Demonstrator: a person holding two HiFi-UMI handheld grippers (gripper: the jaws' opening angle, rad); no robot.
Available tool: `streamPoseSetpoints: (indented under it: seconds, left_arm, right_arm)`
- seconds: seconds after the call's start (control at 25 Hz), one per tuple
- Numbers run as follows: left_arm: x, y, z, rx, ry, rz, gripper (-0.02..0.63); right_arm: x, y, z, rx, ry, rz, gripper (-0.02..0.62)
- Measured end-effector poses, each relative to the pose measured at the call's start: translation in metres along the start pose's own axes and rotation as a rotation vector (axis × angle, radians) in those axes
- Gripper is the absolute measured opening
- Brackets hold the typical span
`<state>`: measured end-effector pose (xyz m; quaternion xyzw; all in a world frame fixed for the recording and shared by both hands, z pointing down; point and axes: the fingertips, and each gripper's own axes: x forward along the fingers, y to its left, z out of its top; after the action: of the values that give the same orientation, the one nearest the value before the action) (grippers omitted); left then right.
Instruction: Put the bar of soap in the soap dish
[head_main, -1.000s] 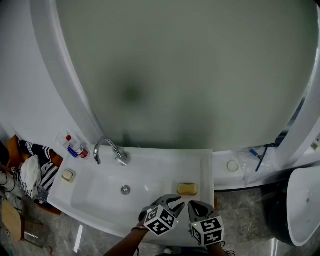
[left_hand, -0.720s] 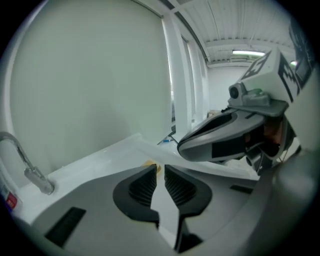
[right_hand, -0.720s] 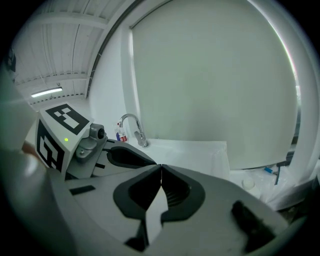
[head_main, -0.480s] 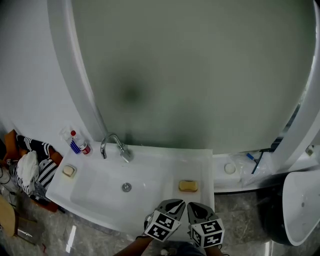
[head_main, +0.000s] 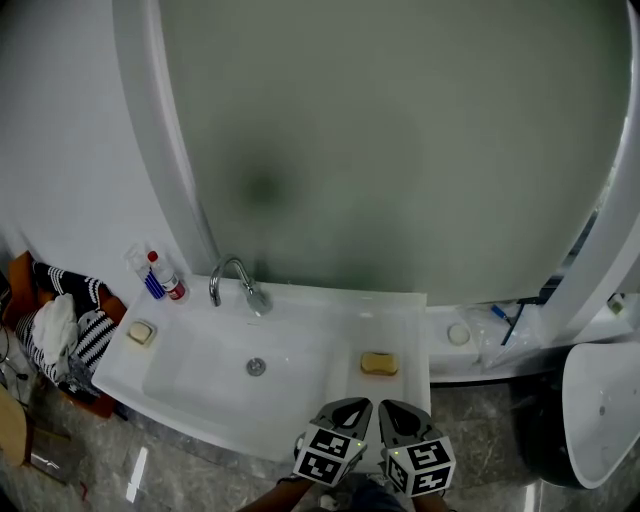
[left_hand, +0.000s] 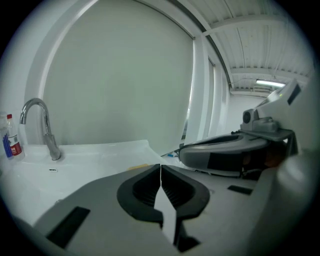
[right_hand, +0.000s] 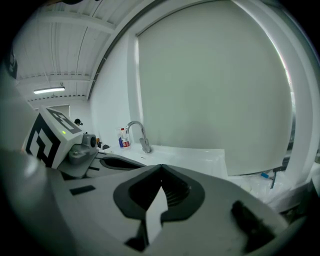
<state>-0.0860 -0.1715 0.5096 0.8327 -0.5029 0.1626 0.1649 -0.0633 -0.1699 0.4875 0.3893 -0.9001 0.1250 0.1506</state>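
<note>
A yellow bar of soap (head_main: 379, 364) lies on the right ledge of the white basin (head_main: 300, 420), on what looks like a shallow pale dish. My left gripper (head_main: 348, 408) and right gripper (head_main: 393, 410) sit side by side at the bottom edge of the head view, just short of the basin's front rim and apart from the soap. In the left gripper view my left gripper (left_hand: 160, 167) is shut with nothing between its pads, and a sliver of the soap (left_hand: 137, 166) shows beyond it. My right gripper (right_hand: 161, 170) is shut and empty too.
A chrome faucet (head_main: 235, 280) and a drain (head_main: 256, 367) mark the basin. Small bottles (head_main: 165, 277) and a second pale bar on a white holder (head_main: 140, 332) stand at its left corner. Striped clothes (head_main: 60, 320) lie left; a white fixture (head_main: 600, 410) stands right.
Both grippers have drawn back from the soap toward the bottom edge of the head view. The left jaws have gone from open to shut. The soap stays on the ledge.
</note>
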Motion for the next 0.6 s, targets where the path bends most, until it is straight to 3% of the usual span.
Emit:
streamPoseSetpoints:
  seconds: [0.6]
  left_arm:
    - [-0.0095,-0.0030,0.0004,-0.022,-0.017,-0.007,0.015]
  right_arm:
    - [-0.0048,0.0079,-0.0057,0.007,-0.004,-0.018,0.011]
